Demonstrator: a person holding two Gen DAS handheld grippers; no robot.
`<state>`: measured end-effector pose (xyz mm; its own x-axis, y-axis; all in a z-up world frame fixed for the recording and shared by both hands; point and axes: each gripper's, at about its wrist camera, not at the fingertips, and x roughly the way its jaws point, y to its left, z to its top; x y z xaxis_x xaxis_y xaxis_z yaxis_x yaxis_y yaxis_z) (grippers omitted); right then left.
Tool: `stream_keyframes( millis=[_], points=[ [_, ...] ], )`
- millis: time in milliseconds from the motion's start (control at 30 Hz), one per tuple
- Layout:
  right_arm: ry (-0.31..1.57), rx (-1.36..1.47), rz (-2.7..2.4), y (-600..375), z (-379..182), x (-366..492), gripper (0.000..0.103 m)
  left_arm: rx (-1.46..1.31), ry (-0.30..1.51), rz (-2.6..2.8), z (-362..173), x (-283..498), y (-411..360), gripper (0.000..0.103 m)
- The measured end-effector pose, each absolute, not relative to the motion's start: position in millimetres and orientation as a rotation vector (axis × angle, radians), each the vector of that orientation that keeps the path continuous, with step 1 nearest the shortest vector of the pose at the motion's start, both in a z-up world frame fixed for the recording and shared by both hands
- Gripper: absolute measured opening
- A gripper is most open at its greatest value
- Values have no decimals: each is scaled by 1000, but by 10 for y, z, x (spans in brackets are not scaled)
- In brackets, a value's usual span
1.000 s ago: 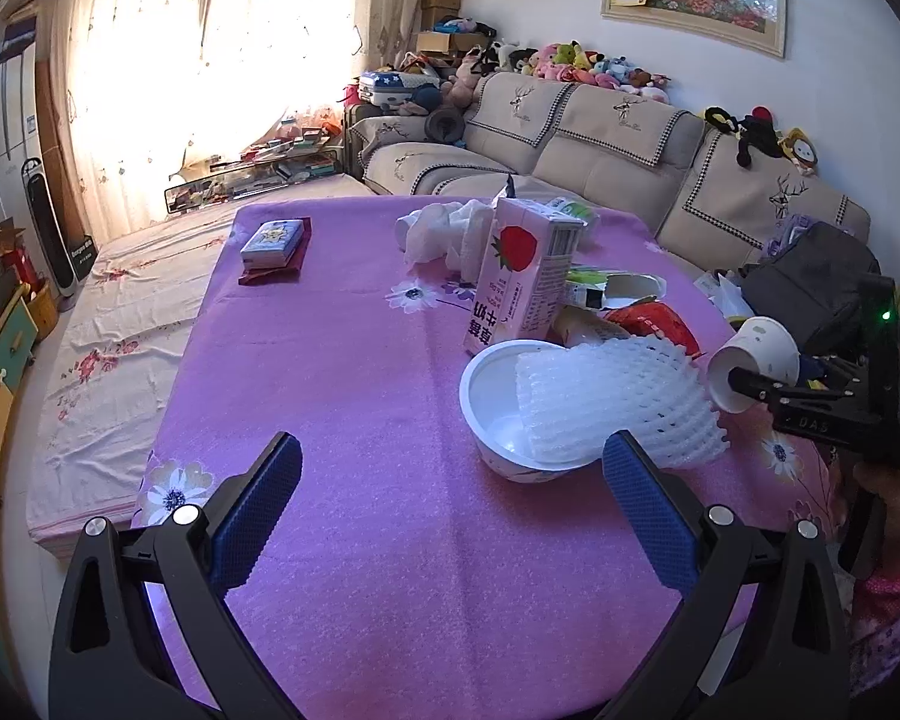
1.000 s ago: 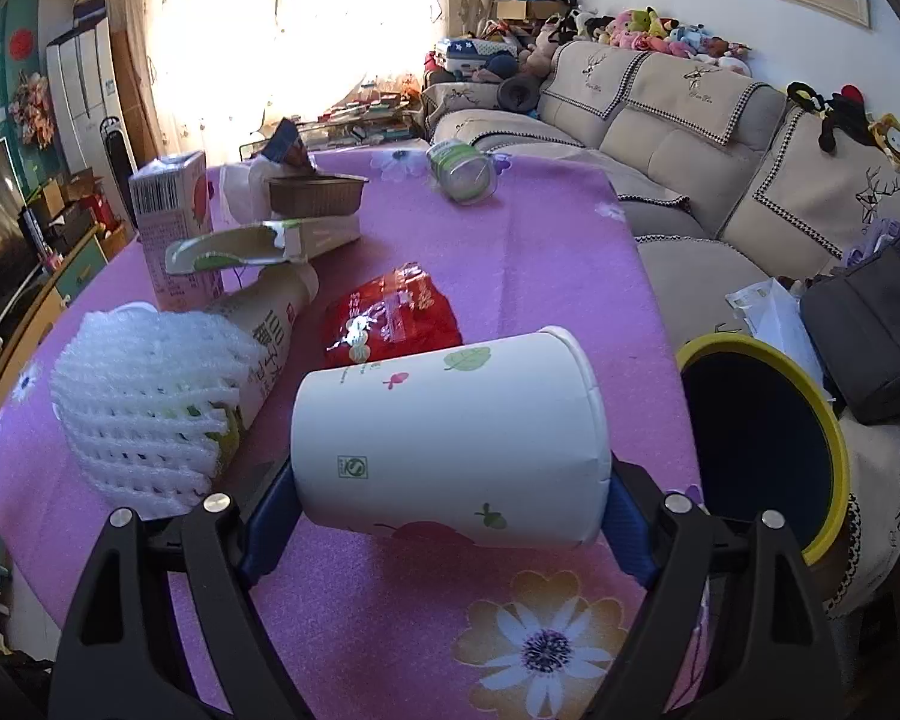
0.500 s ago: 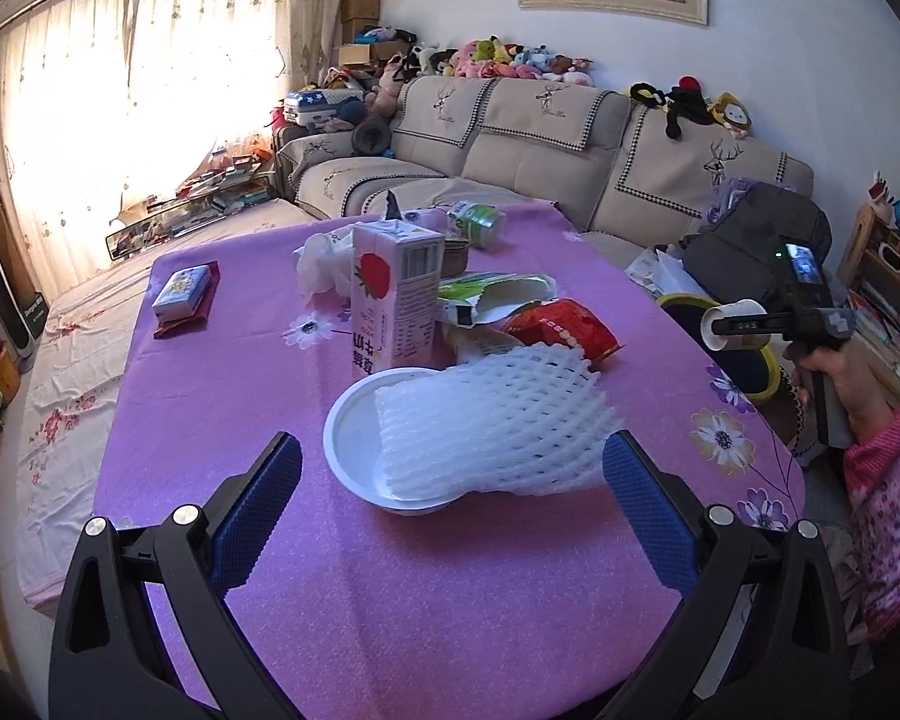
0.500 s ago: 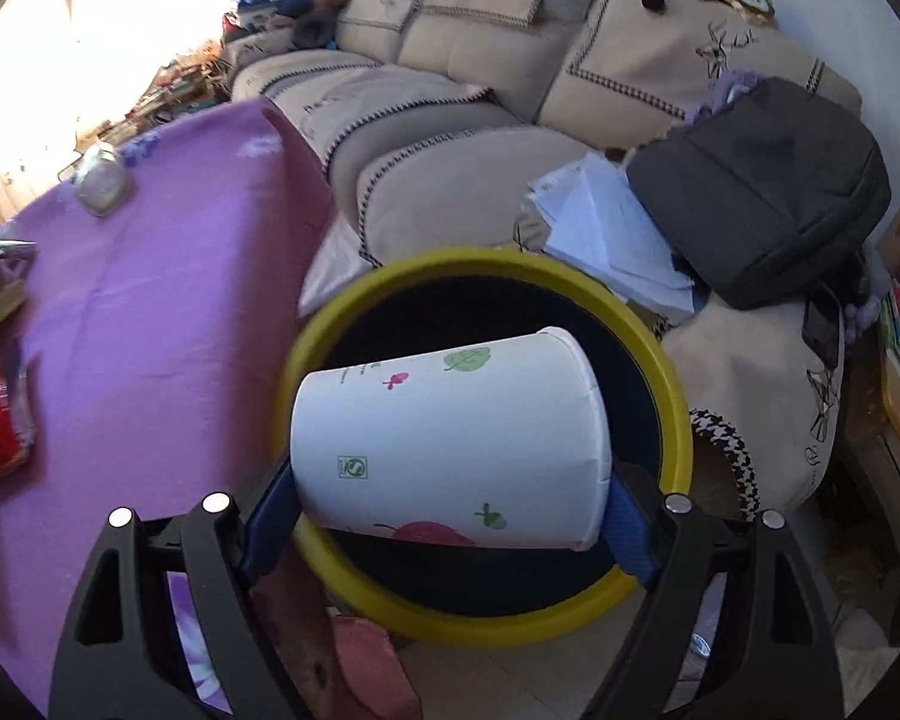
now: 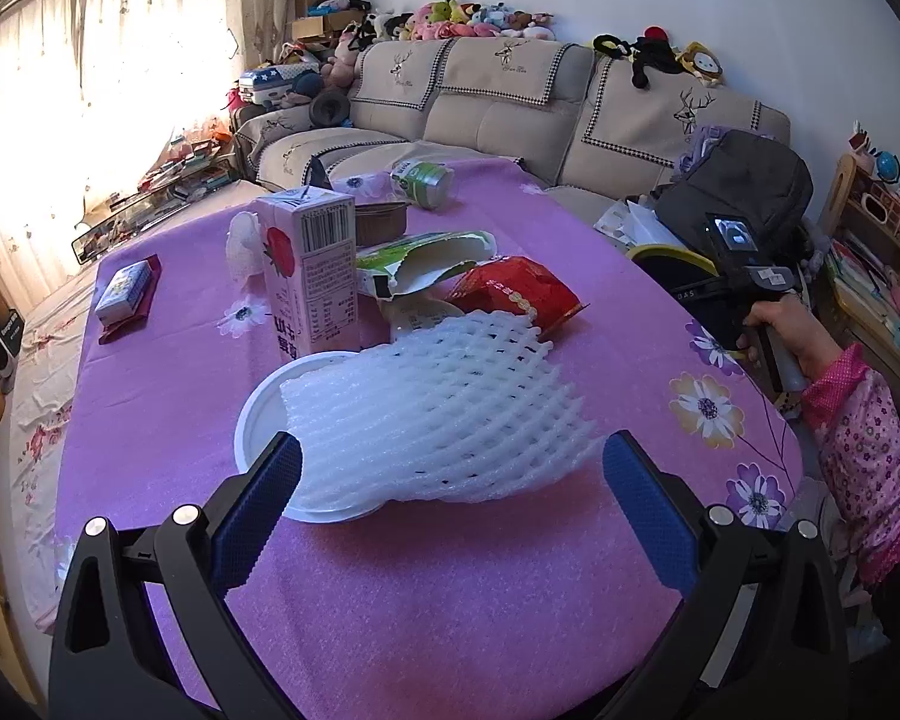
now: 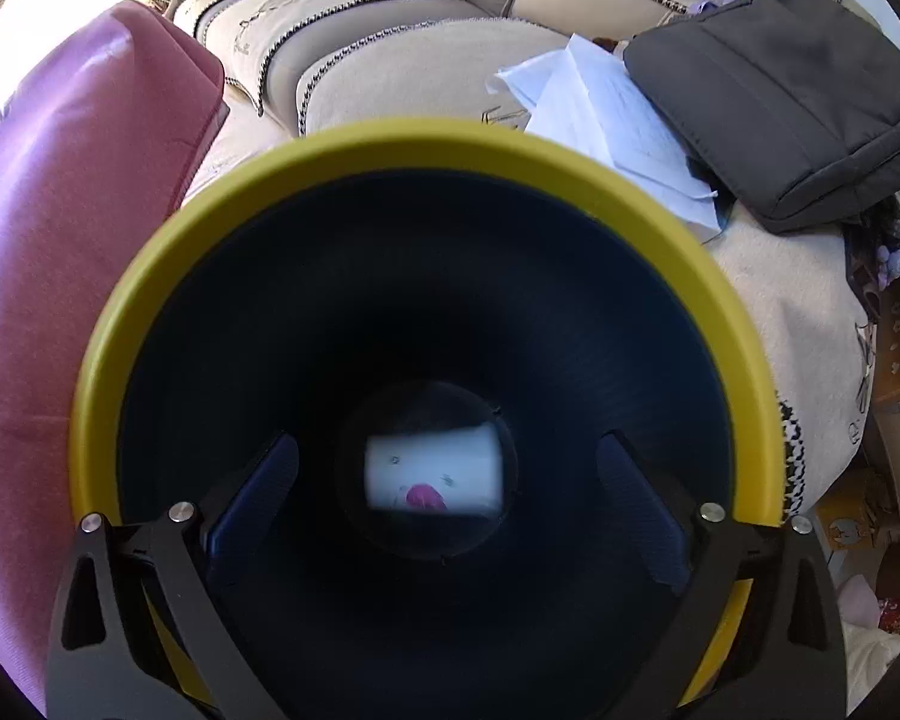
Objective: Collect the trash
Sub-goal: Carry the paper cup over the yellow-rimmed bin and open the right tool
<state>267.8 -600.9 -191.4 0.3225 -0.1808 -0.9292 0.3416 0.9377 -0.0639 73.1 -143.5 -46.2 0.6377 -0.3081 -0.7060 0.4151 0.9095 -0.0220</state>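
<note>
My right gripper (image 6: 447,468) points down into the yellow-rimmed trash bin (image 6: 426,144); its jaws are opening with nothing between them. The white paper cup (image 6: 432,474), blurred, lies deep at the bin's dark bottom. My left gripper (image 5: 450,480) hovers open over the purple table (image 5: 450,600), its fingers either side of a white foam fruit net (image 5: 444,414) lying across a white bowl (image 5: 258,414). Behind stand a pink strawberry milk carton (image 5: 315,270), a torn green-and-white wrapper (image 5: 426,258) and a red snack bag (image 5: 510,294). The bin's rim (image 5: 669,252) shows past the table's right edge.
A person's hand and pink floral sleeve (image 5: 858,432) hold the right gripper beside the table. A beige sofa (image 5: 510,108) carries a grey bag (image 6: 774,102) and white papers (image 6: 618,120). A green can (image 5: 423,180), a brown tray (image 5: 378,222) and a small box (image 5: 123,300) lie farther back.
The right gripper carried the paper cup off the table to above the bin, opened and let it drop in. The left gripper moved nearer the foam net and bowl.
</note>
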Motion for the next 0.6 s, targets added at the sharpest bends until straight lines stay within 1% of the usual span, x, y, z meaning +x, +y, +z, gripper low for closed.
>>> stream_keyframes(
  millis=[333, 400, 467, 500, 533, 600],
  points=[
    [1051, 137, -291, -5704, -1421, 2143, 95, 244, 804, -460, -624, 970, -1661, 99],
    [1028, 132, -275, -5627, -1330, 2018, 96, 265, 802, -459, -657, 1013, -1693, 97],
    [1007, 132, -257, -5557, -1260, 1908, 96, 283, 804, -461, -667, 1029, -1718, 88],
    [997, 134, -249, -5528, -1227, 1856, 96, 286, 805, -464, -665, 1034, -1719, 86],
    [989, 135, -245, -5497, -1197, 1818, 96, 281, 801, -467, -655, 1033, -1712, 78],
    [976, 133, -239, -5446, -1151, 1752, 96, 269, 796, -471, -630, 1037, -1693, 70]
  ],
)
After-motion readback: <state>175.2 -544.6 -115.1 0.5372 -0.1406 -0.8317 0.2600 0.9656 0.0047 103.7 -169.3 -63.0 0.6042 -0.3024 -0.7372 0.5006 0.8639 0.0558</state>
